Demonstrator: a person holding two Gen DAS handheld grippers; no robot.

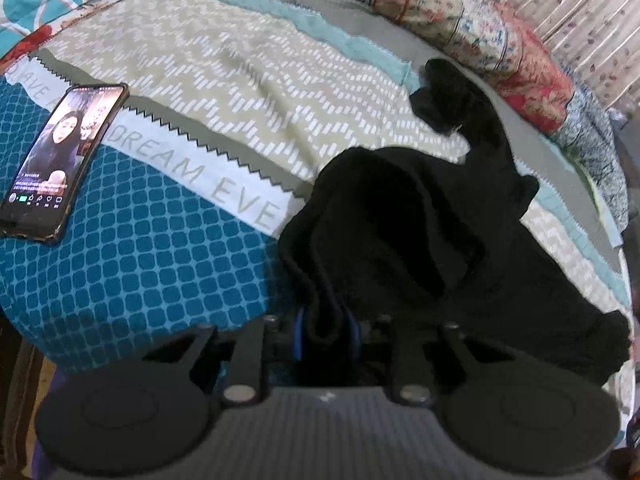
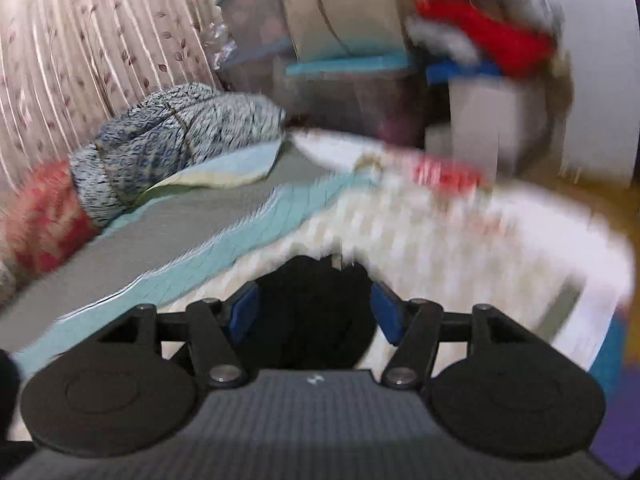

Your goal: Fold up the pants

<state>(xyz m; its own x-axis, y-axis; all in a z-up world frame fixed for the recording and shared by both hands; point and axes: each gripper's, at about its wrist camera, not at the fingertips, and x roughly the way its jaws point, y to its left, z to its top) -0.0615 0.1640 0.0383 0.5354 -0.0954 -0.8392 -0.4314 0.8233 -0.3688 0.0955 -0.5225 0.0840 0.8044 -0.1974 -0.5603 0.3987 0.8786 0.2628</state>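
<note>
Black pants (image 1: 420,240) bunched on bedspread (image 1: 160,260), trailing away rightward | left gripper (image 1: 326,330) pinched tight on a fold | right gripper (image 2: 316,312) wide apart around dark cloth, apparently loose, view blurred | phone (image 1: 60,160) left.

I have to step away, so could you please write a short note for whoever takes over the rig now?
Left gripper: shut on a bunched edge of the black pants.
Right gripper: black fabric sits between its blue pads; the view is blurred, so the grip is unclear.
The pants lie crumpled on the patterned bedspread, with a phone at its left.
Done: pants picked up at an edge. Left: spread flat, fold.
</note>
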